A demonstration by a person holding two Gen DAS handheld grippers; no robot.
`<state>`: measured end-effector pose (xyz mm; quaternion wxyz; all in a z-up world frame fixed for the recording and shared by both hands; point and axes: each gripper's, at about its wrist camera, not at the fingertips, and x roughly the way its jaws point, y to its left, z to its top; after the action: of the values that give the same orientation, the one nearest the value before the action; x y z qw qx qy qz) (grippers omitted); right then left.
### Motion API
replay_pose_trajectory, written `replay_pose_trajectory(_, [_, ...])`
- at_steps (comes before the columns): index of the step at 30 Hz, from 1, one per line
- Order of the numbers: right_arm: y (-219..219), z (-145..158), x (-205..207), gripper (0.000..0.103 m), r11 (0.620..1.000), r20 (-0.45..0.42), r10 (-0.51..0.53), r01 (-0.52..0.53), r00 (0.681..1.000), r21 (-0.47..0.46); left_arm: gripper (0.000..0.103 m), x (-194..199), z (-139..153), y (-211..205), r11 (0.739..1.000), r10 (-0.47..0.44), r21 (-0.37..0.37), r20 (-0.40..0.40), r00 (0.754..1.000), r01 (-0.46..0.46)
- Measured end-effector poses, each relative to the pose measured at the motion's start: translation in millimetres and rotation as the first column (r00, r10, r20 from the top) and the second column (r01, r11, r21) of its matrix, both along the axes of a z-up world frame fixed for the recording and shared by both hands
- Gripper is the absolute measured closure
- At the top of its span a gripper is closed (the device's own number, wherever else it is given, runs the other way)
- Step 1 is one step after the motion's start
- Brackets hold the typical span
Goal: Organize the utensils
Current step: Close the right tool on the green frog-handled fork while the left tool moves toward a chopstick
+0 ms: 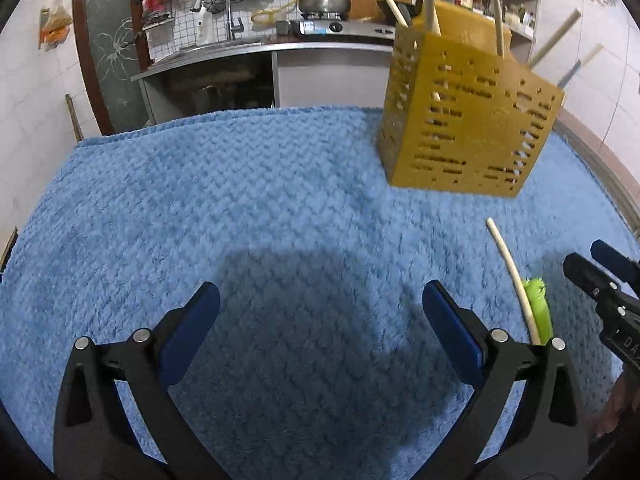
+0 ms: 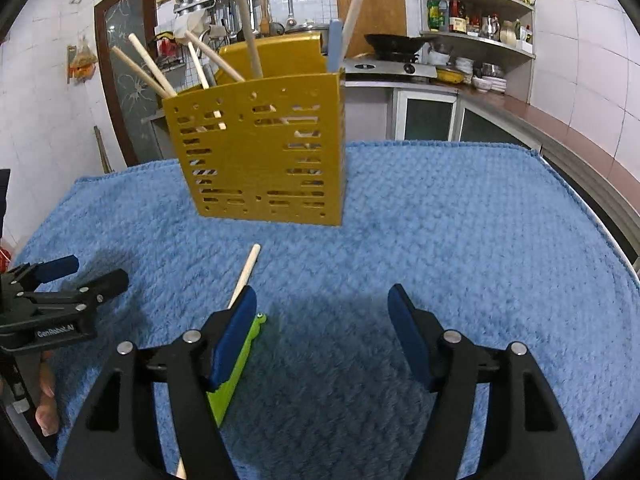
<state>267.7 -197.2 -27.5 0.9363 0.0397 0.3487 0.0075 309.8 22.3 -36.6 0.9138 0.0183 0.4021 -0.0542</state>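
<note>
Right gripper (image 2: 322, 312) fingers stand partly spread and hold nothing; its left blue pad (image 2: 234, 336) overlaps the bright green plastic utensil (image 2: 236, 368) and the pale wooden chopstick (image 2: 246, 272), both lying on the fluffy blue towel (image 2: 460, 240) over the tabletop. Their long axes run away toward the perforated mustard-yellow utensil holder (image 2: 264, 152), so they sit just left of the gap. Left gripper (image 1: 320, 316), wide open and empty, lies farther off.
</note>
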Motion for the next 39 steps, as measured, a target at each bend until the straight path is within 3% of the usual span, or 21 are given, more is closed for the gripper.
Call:
replay_pose_trajectory(7, [14.2,-5.2,5.8,0.038,0.998,-0.058,0.057,-0.057,0.997,-0.002,0.005,3.5,-1.8,3.9,1.0,0.022,-0.006,-0.022,1.0,-0.022])
replay_pose_trajectory(13, [18.9,-10.8,8.4,0.056,0.997,-0.098,0.076,-0.077,0.992,-0.002,0.005,5.9,-2.1,7.9,1.0,0.019,-0.013,-0.034,0.999,-0.019])
replay_pose_trajectory(16, [22.2,-11.7,9.2,0.057,0.997,-0.111,0.077,-0.078,0.991,-0.007,0.005,6.4,-2.0,11.6,1.0,0.029,0.008,-0.031,0.999,-0.029])
replay_pose_trajectory(25, [41.2,-16.9,10.0,0.069,0.996,-0.164,0.064,-0.074,0.984,-0.055,0.005,13.0,-8.1,20.3,0.998,0.039,-0.036,-0.084,0.996,-0.042])
replay_pose_trajectory(33, [31.7,-13.5,9.7,0.084,0.996,-0.162,0.086,-0.089,0.983,-0.014,0.005,10.6,-8.7,10.0,1.0,0.016,-0.006,-0.077,0.997,-0.017])
replay_pose_trajectory(39, [1.5,-11.3,15.4,0.084,0.996,-0.18,0.09,-0.084,0.98,0.038,0.005,9.3,-7.8,-2.0,0.999,-0.012,-0.038,-0.126,0.992,0.008])
